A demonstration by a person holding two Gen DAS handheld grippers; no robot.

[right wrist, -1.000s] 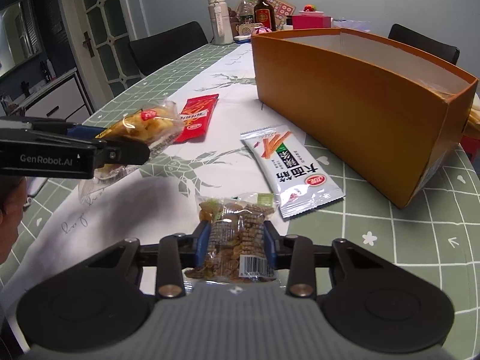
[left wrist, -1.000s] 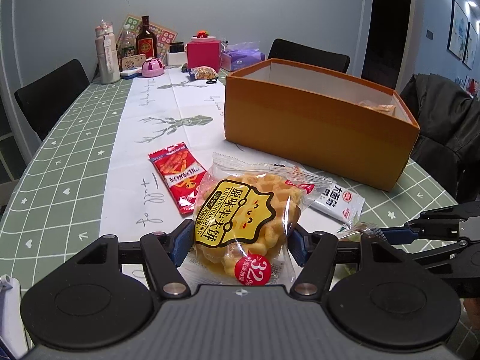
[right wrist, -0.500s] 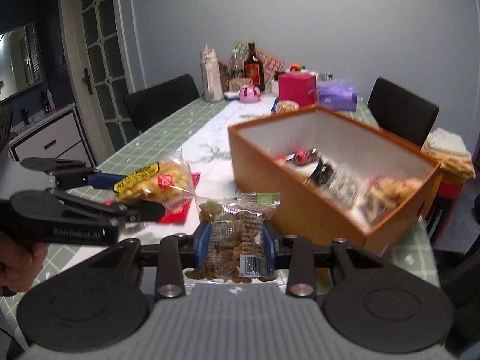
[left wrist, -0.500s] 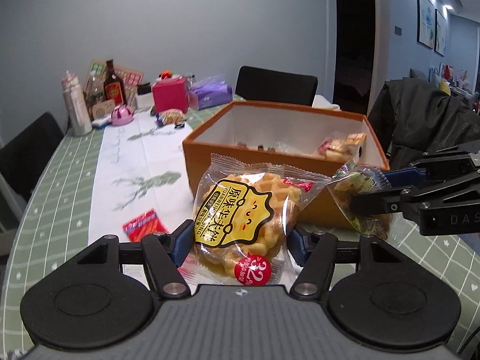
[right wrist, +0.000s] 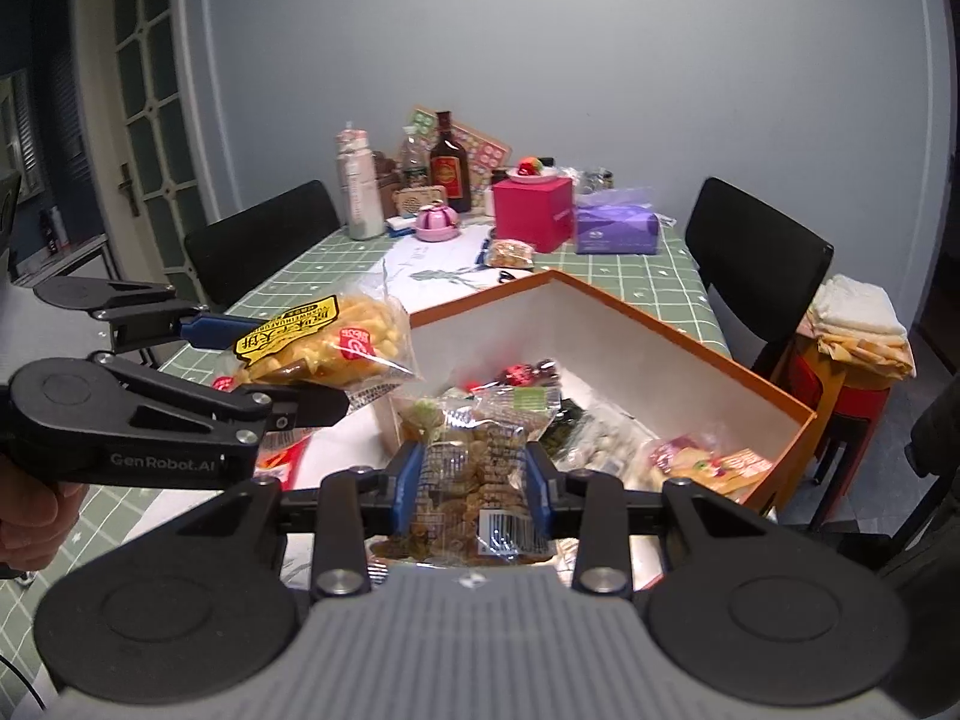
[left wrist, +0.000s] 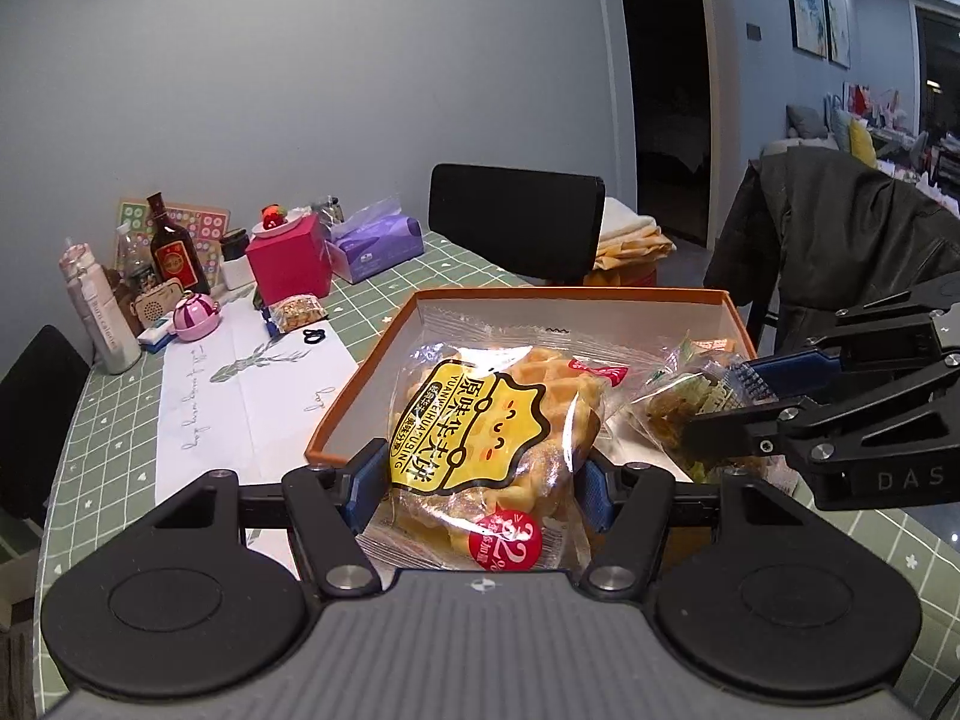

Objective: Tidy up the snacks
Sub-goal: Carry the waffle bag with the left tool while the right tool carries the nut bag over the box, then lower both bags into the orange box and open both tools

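Both grippers' fingers clamp snacks, waffle pack (left wrist: 492, 438) left, nut-brittle pack (right wrist: 474, 480) right, held above the orange box (right wrist: 690, 336) ahead for dropping.

Brown bottle (left wrist: 172, 252), pink box (left wrist: 290, 264), purple tissue pack (left wrist: 378, 243), black chair (left wrist: 516, 221), dk jacket (left wrist: 831, 222) at rt

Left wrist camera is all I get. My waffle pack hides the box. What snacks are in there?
Observer: The right wrist view shows wrapped snacks on the floor of the orange box, including a dark packet.
Child: Is my waffle over the box?
Observer: The waffle pack, clamped in the left gripper, hangs at the box's near corner.
Child: And the other gripper?
Observer: The right gripper clamps a clear brown snack bag.
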